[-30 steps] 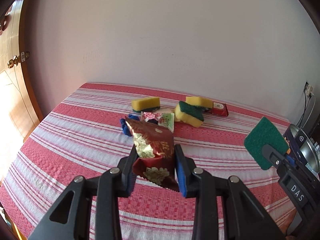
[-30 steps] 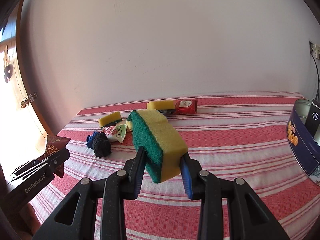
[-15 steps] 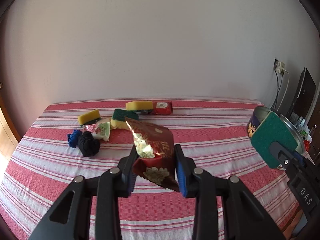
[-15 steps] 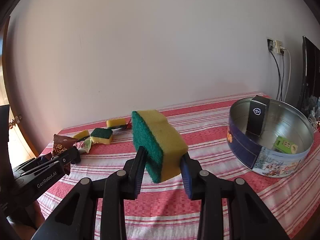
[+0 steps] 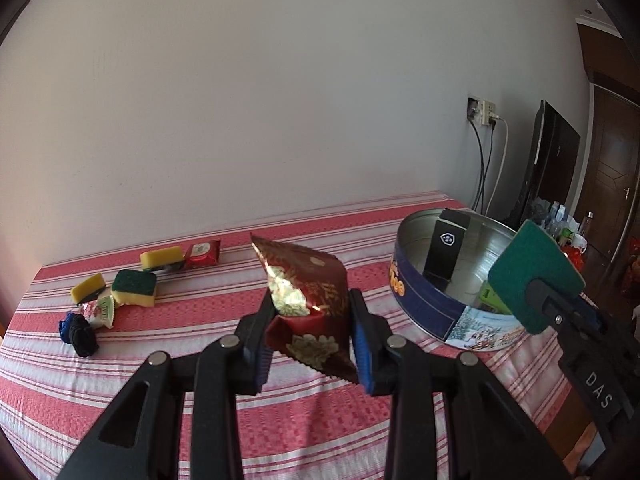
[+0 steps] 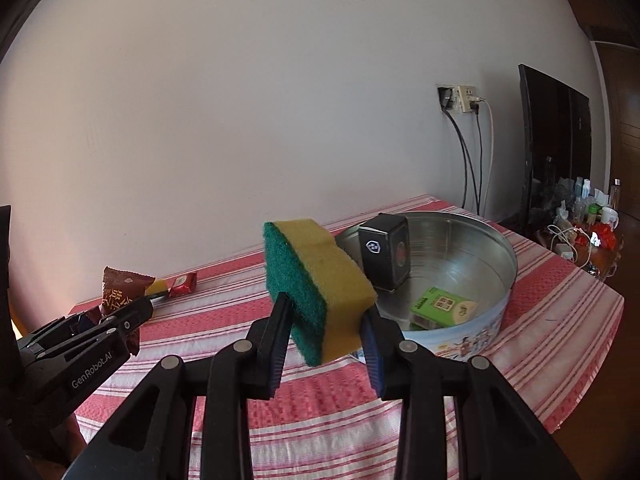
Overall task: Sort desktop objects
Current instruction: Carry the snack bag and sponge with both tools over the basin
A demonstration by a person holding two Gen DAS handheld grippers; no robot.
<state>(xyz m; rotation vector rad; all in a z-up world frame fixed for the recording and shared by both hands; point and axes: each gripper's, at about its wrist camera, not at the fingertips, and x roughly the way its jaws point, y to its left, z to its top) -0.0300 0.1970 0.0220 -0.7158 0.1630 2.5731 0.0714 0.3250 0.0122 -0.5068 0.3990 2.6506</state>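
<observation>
Right gripper (image 6: 325,330) clamps sponge (image 6: 316,280) before tin (image 6: 472,332)

**Setting: room in a home**

Domestic interior. Table (image 5: 280,420) covered in red-and-white striped woven cloth, pushed against plain pale wall (image 5: 280,100). Wall socket (image 6: 460,98) with several plugged cables hanging down. Dark flat screen (image 6: 554,148) beside it. Side surface cluttered with bottles and a mug (image 6: 610,216). Brown panelled wooden door (image 5: 614,160) with lever handle at far right.
</observation>
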